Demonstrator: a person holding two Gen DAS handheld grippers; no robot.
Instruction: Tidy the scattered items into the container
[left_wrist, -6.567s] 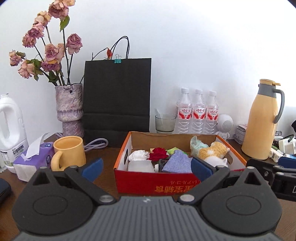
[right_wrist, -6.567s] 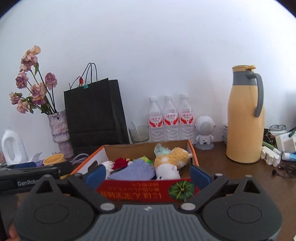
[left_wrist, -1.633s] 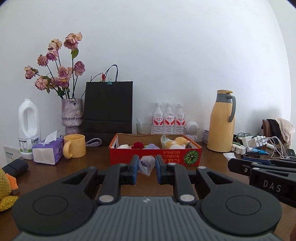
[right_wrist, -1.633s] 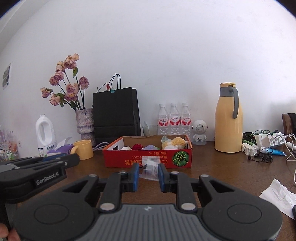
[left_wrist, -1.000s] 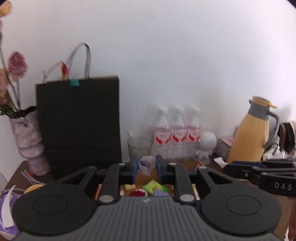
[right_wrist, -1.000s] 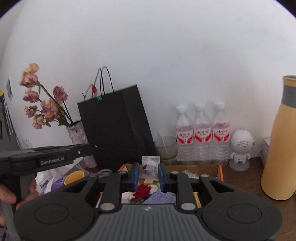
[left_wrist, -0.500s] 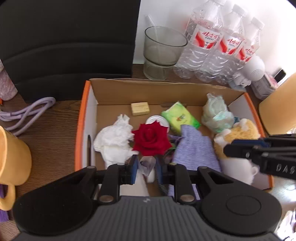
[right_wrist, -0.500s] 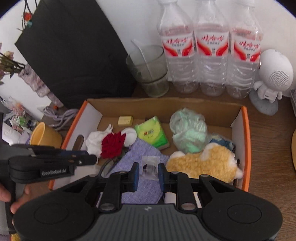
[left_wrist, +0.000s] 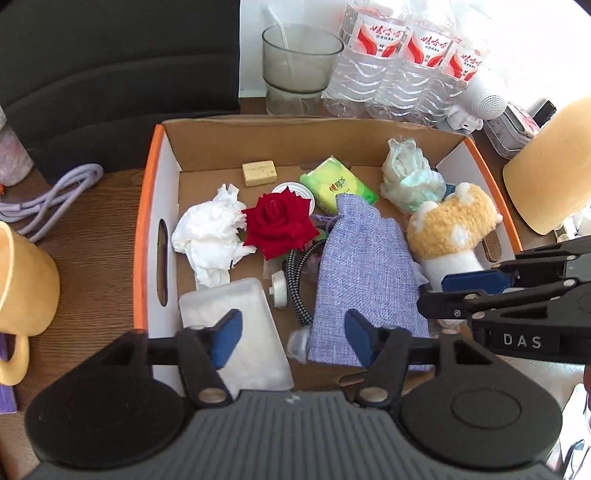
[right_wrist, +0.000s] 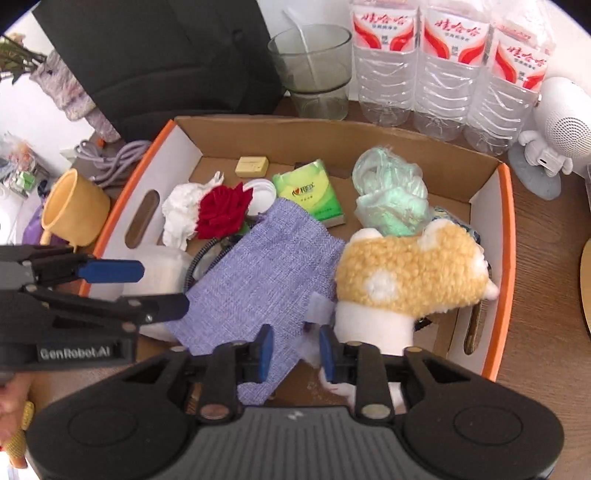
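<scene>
Blue pads on the left gripper (left_wrist: 293, 339) are spreading apart, and the small clear bag (left_wrist: 297, 342) lies loose between them on the cardboard box (left_wrist: 155, 206) floor. The right gripper (right_wrist: 294, 349) is opening too, its clear bag (right_wrist: 318, 309) free beside the lilac pouch (right_wrist: 258, 266) and plush toy (right_wrist: 410, 273).

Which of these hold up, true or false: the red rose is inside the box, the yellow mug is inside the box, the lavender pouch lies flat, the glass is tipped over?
1. The red rose is in the cardboard box. True.
2. The yellow mug is in the box. False: it stands outside, on the table.
3. The lavender pouch lies flat. True.
4. The glass is tipped over. False: it stands upright behind the box.
</scene>
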